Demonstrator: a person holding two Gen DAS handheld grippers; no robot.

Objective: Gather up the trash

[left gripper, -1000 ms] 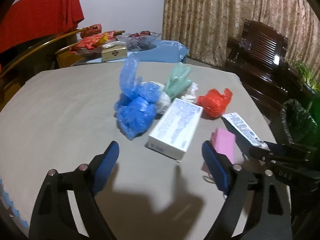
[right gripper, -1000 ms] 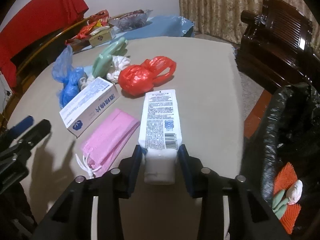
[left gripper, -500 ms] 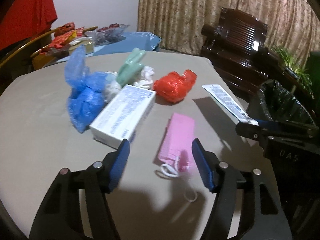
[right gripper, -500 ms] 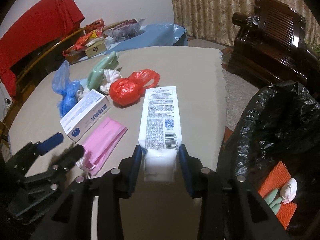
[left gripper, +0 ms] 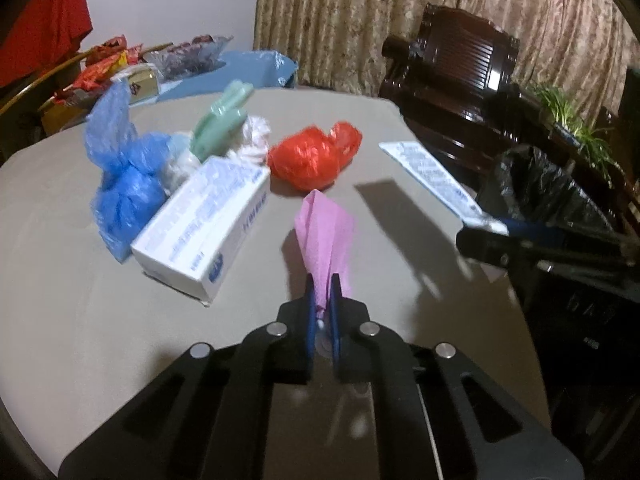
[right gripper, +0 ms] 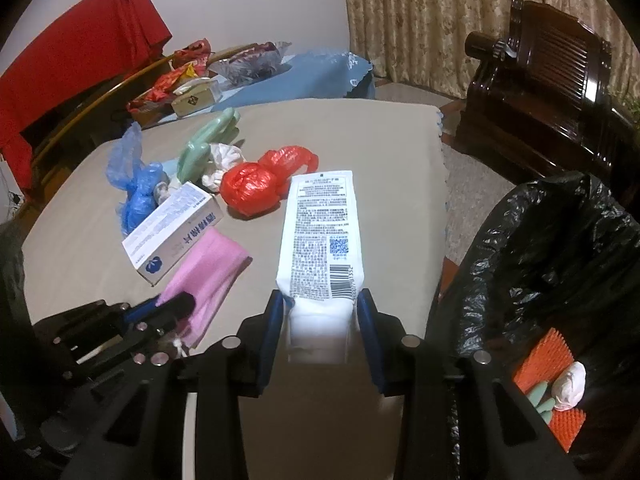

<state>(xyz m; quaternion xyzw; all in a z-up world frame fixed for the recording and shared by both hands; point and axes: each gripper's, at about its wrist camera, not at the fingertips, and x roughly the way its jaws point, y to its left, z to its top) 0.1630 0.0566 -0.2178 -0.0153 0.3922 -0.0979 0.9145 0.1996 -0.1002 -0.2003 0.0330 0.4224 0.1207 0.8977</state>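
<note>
My left gripper is shut on the near end of a pink face mask, which juts forward off the beige table. From the right wrist view the same mask lies beside the left gripper. My right gripper is shut on the cap end of a white tube, held above the table. A white box, a blue bag, a red bag, a green glove and white wads lie on the table.
A bin lined with a black bag stands at the table's right edge, with an orange brush and other scraps inside. A dark wooden chair stands behind it. A side table with snacks is at the back left.
The left gripper slid right from the white box to the pink mask and closed on its near end. The right gripper kept its hold on the tube and rose slightly.
</note>
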